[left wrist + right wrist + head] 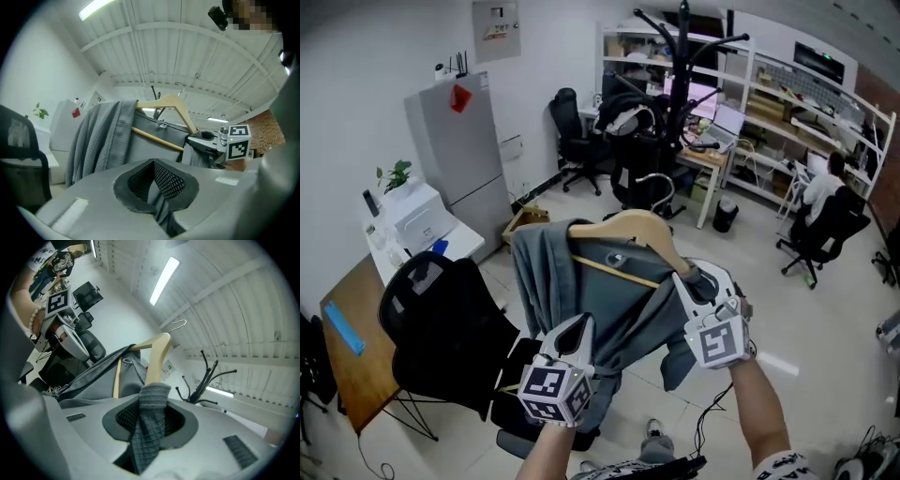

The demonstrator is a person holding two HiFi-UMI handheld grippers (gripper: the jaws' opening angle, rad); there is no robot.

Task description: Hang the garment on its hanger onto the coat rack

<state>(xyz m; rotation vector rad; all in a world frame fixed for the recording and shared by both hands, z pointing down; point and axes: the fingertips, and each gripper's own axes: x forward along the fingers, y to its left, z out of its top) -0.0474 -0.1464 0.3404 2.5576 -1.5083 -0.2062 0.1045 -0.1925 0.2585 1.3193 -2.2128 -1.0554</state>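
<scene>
The right claw [150, 425] was clamped on a fold of the grey garment [619, 309] at one end of its wooden hanger [628, 225]. The left claw [157, 185] pinched the cloth lower down. Between them the draped hanger hung in mid-air, well apart from the black coat rack [682, 66] across the room.

Both tools are raised in front of the person, with a grey garment [572, 281] draped over a wooden hanger [628, 223] between them. The left tool [572, 330] pinches the cloth low down. The right tool [696, 281] grips the cloth at the hanger's right end. Well apart beyond them, a black coat rack [682, 66] stands by the shelving [787, 94]. A black office chair [441, 319] sits left, beside a wooden tabletop [342, 370], and a person [823, 192] is seated far right
</scene>
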